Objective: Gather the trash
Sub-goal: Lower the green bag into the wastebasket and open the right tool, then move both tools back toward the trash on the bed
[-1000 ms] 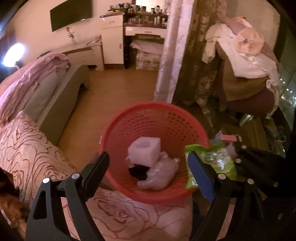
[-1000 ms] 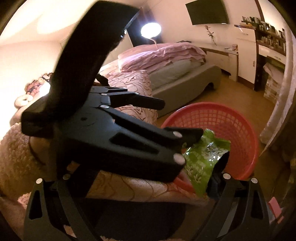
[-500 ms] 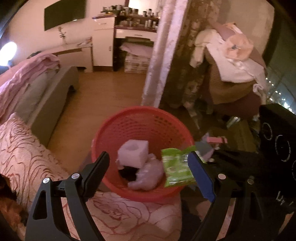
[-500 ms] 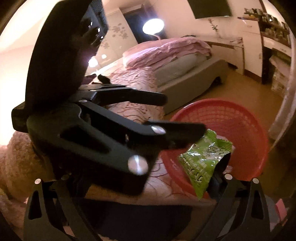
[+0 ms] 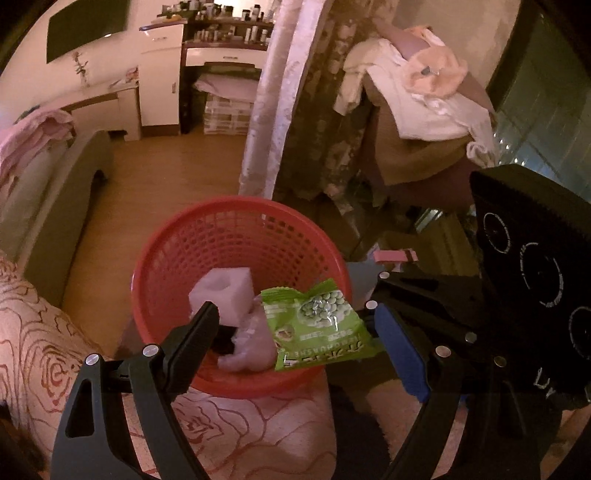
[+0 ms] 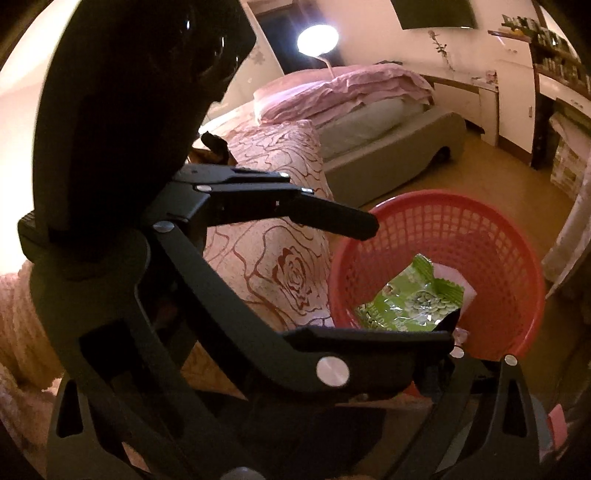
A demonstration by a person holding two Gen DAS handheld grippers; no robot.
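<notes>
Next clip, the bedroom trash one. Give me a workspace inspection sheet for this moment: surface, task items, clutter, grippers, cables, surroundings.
Surface: wooden floor; rose-patterned quilt at the near edge.
Task items: red mesh basket on the floor beside the quilt, holding a white foam block and a clear crumpled plastic bag; green pea snack packet held over the basket's opening.
Clutter: pink item on the floor right of the basket.
Grippers: right gripper shut on the packet's edge; left gripper open, empty, hanging over the basket.
Cables: nothing seen.
Surroundings: bed with pink bedding, lit lamp, wall TV, curtain, clothes pile.
</notes>
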